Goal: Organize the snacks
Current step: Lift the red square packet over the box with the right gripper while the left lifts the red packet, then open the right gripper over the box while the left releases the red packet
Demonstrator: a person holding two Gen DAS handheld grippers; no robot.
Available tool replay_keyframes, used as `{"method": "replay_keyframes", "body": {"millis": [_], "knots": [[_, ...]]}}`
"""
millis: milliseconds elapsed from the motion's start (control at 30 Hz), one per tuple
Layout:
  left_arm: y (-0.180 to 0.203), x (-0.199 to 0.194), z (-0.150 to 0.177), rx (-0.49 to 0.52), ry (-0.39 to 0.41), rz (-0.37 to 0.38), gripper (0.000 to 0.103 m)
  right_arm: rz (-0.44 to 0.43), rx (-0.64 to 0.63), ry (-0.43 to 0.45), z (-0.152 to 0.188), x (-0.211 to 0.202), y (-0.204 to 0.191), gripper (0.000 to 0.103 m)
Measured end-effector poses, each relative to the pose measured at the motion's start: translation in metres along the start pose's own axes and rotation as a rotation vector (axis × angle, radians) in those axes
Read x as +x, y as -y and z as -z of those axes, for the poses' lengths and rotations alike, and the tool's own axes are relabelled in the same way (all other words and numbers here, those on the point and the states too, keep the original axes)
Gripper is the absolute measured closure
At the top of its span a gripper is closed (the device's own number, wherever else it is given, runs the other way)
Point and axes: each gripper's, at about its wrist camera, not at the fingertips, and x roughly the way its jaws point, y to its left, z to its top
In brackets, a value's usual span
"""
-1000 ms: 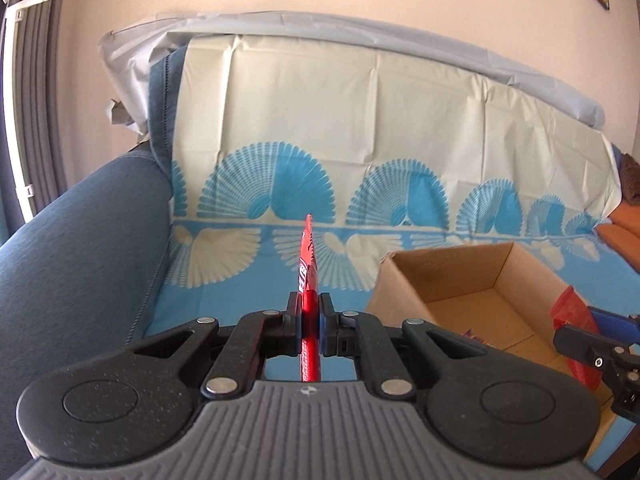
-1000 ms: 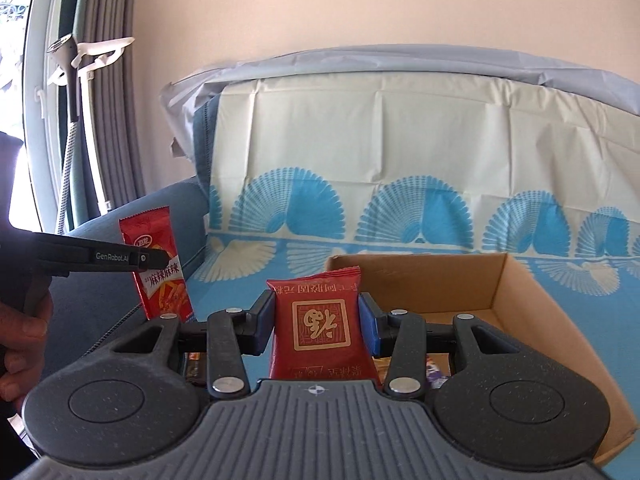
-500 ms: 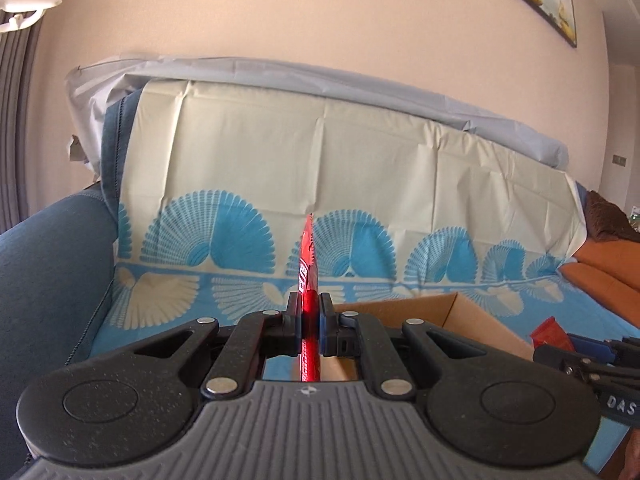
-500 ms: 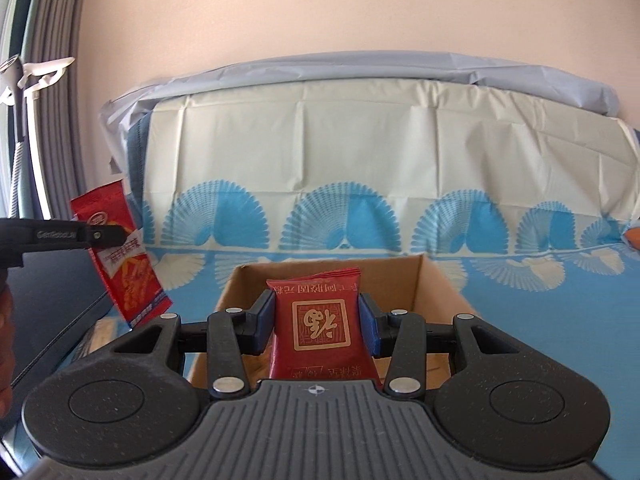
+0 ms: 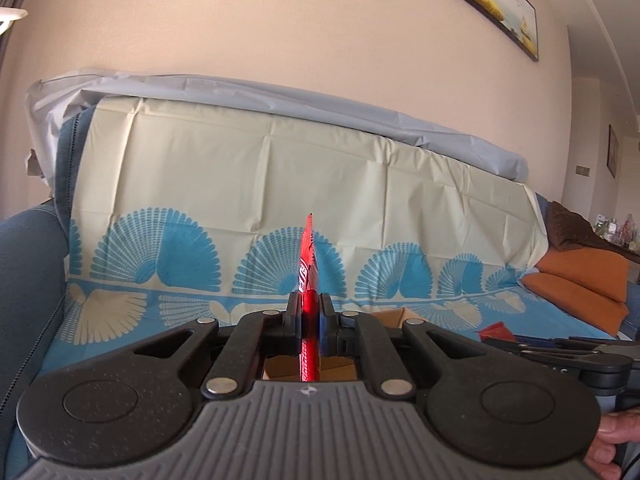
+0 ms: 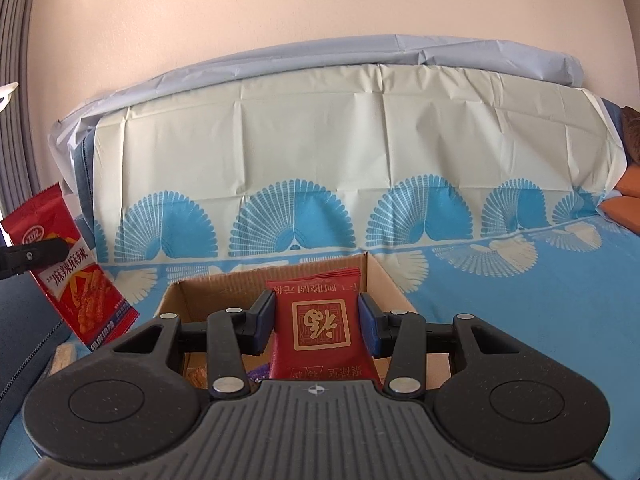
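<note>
**A:** Over the open brown cardboard box [image 5: 390,317] now — left gripper [image 5: 309,322] swung across from the sofa arm, jaws clamped on the long red snack packet [image 5: 307,276], edge-on.

**B:** Right view agrees: right gripper [image 6: 317,322] is pinching the square red gold-stamped pouch [image 6: 320,326] above that box [image 6: 224,288] — nearer than before. Both look ready to drop, I'd say.

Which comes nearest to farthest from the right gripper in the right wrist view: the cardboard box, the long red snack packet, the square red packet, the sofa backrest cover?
1. Square red packet, gripped in the right gripper.
2. Cardboard box, just below and ahead.
3. Long red snack packet, at far left, held by the left gripper.
4. Sofa backrest cover, behind everything.
</note>
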Motion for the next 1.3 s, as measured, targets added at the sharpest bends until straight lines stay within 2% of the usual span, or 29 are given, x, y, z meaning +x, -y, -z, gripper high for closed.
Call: {"method": "replay_keyframes", "body": {"millis": [233, 300, 333, 367, 400, 433, 567, 633, 733, 967, 1133, 1233, 1267, 1300], "knots": [[0.018, 0.007, 0.008, 0.019, -0.022, 0.069, 0.095, -0.009, -0.019, -0.036, 0.007, 0.002, -0.002, 0.056], [0.023, 0.011, 0.011, 0.017, -0.053, 0.121, 0.094, -0.003, -0.043, -0.038, 0.009, 0.003, -0.006, 0.052], [0.025, 0.012, 0.012, 0.017, -0.067, 0.144, 0.086, 0.006, -0.052, -0.035, 0.010, 0.003, -0.007, 0.048], [0.027, 0.012, 0.014, 0.025, -0.069, 0.150, 0.080, 0.017, -0.053, -0.036, 0.010, 0.004, -0.006, 0.037], [0.028, 0.012, 0.014, 0.035, -0.064, 0.143, 0.064, 0.033, -0.044, -0.035, 0.009, 0.004, -0.003, 0.027], [0.027, 0.013, 0.014, 0.038, -0.065, 0.137, 0.057, 0.055, -0.028, -0.031, 0.008, 0.004, 0.000, 0.024], [0.009, 0.020, 0.015, -0.010, -0.111, 0.087, 0.053, 0.182, 0.047, -0.061, 0.009, 0.009, 0.023, 0.015], [-0.002, 0.027, 0.016, -0.037, -0.158, 0.053, 0.050, 0.266, 0.085, -0.120, 0.015, 0.016, 0.037, 0.015], [-0.019, 0.034, 0.019, -0.086, -0.216, 0.013, 0.050, 0.344, 0.148, -0.168, 0.021, 0.021, 0.053, 0.015], [-0.061, 0.029, 0.017, -0.169, -0.253, -0.081, 0.050, 0.422, 0.166, -0.214, 0.029, 0.025, 0.066, 0.014], [-0.089, 0.025, 0.024, -0.265, -0.324, -0.132, 0.047, 0.404, 0.251, -0.307, 0.041, 0.034, 0.083, 0.015], [-0.102, 0.022, 0.029, -0.308, -0.364, -0.148, 0.047, 0.353, 0.269, -0.359, 0.047, 0.038, 0.083, 0.024], [-0.106, 0.021, 0.030, -0.318, -0.373, -0.153, 0.047, 0.338, 0.263, -0.367, 0.047, 0.039, 0.081, 0.031], [-0.108, 0.019, 0.030, -0.323, -0.380, -0.157, 0.047, 0.323, 0.254, -0.373, 0.046, 0.039, 0.078, 0.033]]}}
